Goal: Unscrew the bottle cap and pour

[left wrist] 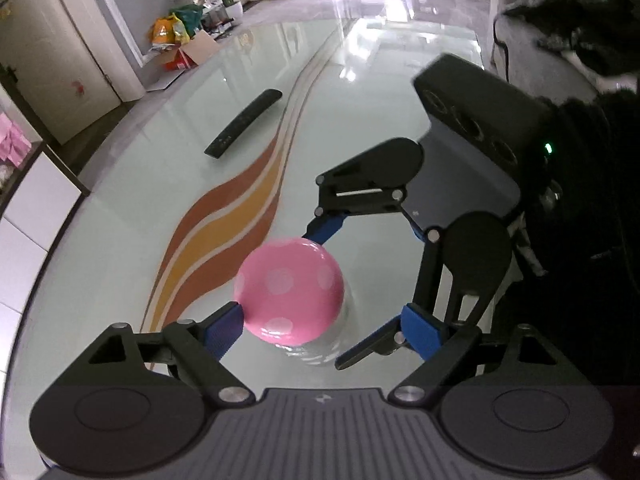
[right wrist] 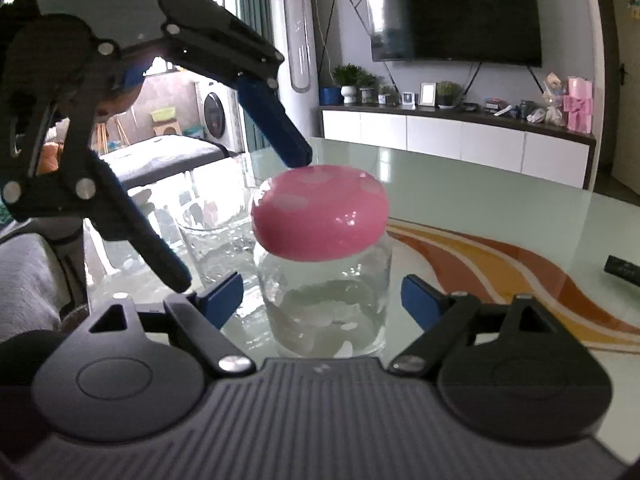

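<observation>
The clear glass bottle (right wrist: pixel 326 300) with its round pink white-dotted cap (right wrist: pixel 320 212) stands at centre frame on the pale green glass table (right wrist: pixel 500 208). The right gripper (right wrist: pixel 322 302) flanks the bottle's body, jaws apart, pads off the glass. From the upper left the left gripper (left wrist: pixel 324 328) straddles the cap, jaws apart too. A clear drinking glass (right wrist: pixel 212 236) stands just behind, left of the bottle.

The left gripper (left wrist: pixel 324 330) pointed steeply down over the cap (left wrist: pixel 289 293), jaws apart, one pad (left wrist: pixel 224 330) touching the cap's rim, the other clear. The right gripper (right wrist: pixel 322 300) lay lower and flatter, jaws spread either side of the bottle (right wrist: pixel 324 300), neither pad pressing it.
</observation>
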### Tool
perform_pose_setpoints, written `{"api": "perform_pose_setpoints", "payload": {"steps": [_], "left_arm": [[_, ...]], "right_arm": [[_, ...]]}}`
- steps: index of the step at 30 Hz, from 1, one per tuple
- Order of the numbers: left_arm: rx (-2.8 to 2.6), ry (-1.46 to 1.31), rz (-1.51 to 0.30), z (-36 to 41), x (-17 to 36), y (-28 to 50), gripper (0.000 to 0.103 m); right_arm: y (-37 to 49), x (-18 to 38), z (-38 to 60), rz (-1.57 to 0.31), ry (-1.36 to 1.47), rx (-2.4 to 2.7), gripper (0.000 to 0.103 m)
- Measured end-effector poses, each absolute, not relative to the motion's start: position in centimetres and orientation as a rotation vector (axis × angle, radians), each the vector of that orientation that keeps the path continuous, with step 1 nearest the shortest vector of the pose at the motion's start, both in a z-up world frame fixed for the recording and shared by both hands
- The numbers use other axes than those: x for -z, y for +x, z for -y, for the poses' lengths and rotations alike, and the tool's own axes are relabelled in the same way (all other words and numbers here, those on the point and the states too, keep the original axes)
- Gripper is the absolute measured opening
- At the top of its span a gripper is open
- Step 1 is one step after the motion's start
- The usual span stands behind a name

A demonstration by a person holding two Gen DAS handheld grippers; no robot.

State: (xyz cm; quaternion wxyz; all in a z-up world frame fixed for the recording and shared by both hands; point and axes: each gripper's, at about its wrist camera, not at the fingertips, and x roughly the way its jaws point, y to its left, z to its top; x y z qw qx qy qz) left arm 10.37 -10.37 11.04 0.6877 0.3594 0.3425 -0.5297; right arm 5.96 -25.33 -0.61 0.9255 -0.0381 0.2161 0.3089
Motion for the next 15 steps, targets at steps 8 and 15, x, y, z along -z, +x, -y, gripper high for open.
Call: {"api": "perform_pose_setpoints", "payload": {"steps": [8, 15], "left_arm": [[1.227, 0.809, -0.792, 11.2, -11.0, 12.4, 0.088], [1.277, 0.837, -0.814, 12.1, -10.9, 12.9, 0.085]], "right_arm": [[6.0, 0.4, 24.9, -0.45, -0.093, -0.66, 0.083], [6.0, 0.4, 24.8, -0.455, -0.103, -0.66, 0.072]]}}
